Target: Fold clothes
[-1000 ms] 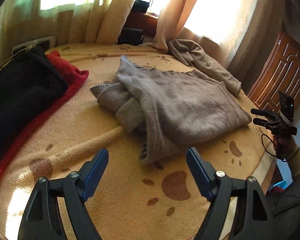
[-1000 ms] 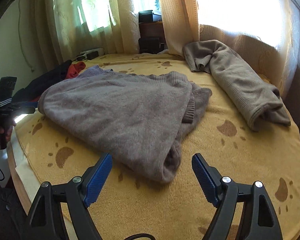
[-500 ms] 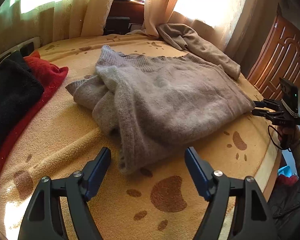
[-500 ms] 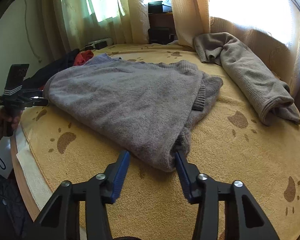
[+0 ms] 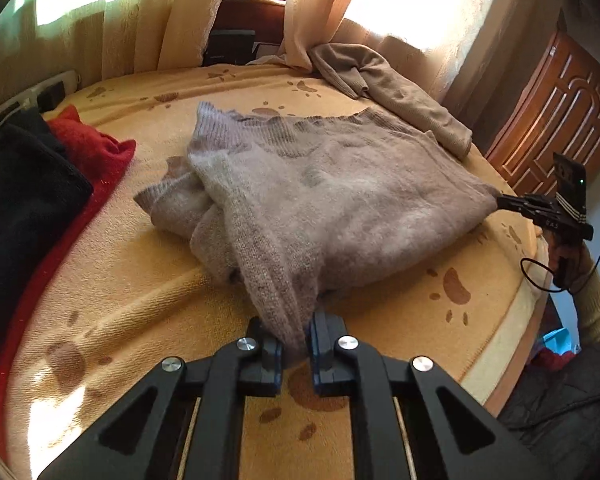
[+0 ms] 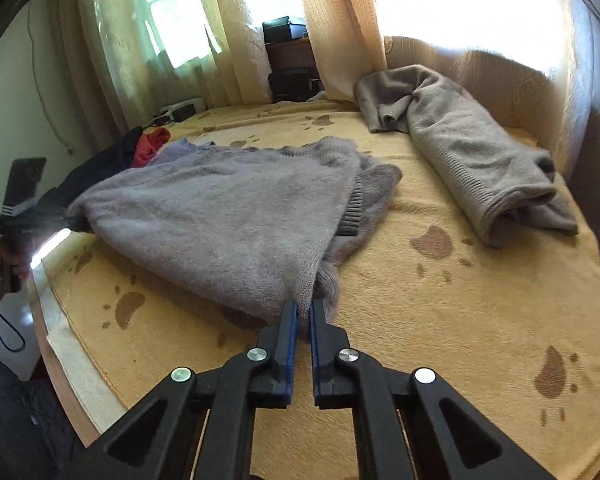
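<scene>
Had left gripper (image 5: 294, 346) closing on one near corner of the grey sweater (image 5: 324, 196) and right gripper (image 6: 304, 320) clamped on the other – spread apart, probably to pull it flat (on the yellow bedspread (image 6: 440, 320)) before folding.

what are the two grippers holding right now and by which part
Both hold the grey sweater: left gripper and right gripper each pinch a near corner of its edge.

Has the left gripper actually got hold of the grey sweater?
Touching. In the left wrist view the left gripper is closing with the grey sweater pinched between its blue pads, the knit bunching into them.
</scene>
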### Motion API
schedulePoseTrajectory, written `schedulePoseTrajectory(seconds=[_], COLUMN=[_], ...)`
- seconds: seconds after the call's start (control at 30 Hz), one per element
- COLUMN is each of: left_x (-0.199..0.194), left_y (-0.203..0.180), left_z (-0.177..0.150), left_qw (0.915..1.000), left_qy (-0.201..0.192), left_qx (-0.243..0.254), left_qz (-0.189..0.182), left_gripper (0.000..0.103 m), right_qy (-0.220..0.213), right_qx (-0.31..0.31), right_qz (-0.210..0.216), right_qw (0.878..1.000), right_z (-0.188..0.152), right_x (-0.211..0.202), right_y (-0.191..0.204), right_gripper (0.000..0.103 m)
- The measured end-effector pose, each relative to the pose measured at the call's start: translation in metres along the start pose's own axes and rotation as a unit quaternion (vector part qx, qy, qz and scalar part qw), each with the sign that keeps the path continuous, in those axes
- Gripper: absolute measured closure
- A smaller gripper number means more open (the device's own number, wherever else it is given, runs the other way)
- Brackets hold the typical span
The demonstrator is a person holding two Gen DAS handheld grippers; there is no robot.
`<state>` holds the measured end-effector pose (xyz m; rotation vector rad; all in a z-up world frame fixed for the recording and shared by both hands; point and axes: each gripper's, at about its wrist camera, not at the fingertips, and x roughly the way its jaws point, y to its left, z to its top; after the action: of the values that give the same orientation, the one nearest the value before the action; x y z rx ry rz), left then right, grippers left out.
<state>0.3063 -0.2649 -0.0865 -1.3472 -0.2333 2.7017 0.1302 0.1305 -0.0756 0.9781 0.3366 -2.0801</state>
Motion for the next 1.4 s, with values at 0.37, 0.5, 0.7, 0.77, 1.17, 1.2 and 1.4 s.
schedulePoseTrajectory(seconds=[0.37,0.5,0.7,0.77,1.17,1.2,1.4], left_x=[0.016,-0.011,-0.01,0.007,0.038,0.035,0.003], left_y=[-0.001,0.02,-0.013,-0.023,-0.003,0.004,0.01], left_z=[-0.028,-0.012,0.025,0.03,-0.004,0.0,0.042], left_qw=[0.9854,0.9888,0.9903,0.9921,0.9976,0.9984,0.9937], left_qy=[0.05,-0.021,-0.105,-0.096,0.008,0.007,-0.083], left_qx=[0.094,0.019,0.012,0.031,0.022,-0.006,-0.042], left_qz=[0.133,0.146,0.089,0.074,0.065,0.056,0.062], left_gripper=[0.024,0.023,0.023,0.023,0.021,0.021,0.014], right_qy=[-0.017,-0.031,-0.013,0.008,0.07,0.079,-0.002], right_qx=[0.062,0.039,-0.052,-0.085,-0.122,-0.116,-0.098], right_qz=[0.007,0.016,0.001,-0.004,0.006,0.009,0.0], right_qw=[0.998,0.999,0.999,0.996,0.99,0.99,0.995], right_z=[0.001,0.024,0.036,0.033,0.019,0.024,0.081], right_x=[0.003,0.012,0.041,0.05,0.061,0.06,0.037], right_y=[-0.013,0.009,0.051,0.056,0.025,0.025,0.031], right_gripper=[0.092,0.036,0.032,0.036,0.036,0.036,0.036])
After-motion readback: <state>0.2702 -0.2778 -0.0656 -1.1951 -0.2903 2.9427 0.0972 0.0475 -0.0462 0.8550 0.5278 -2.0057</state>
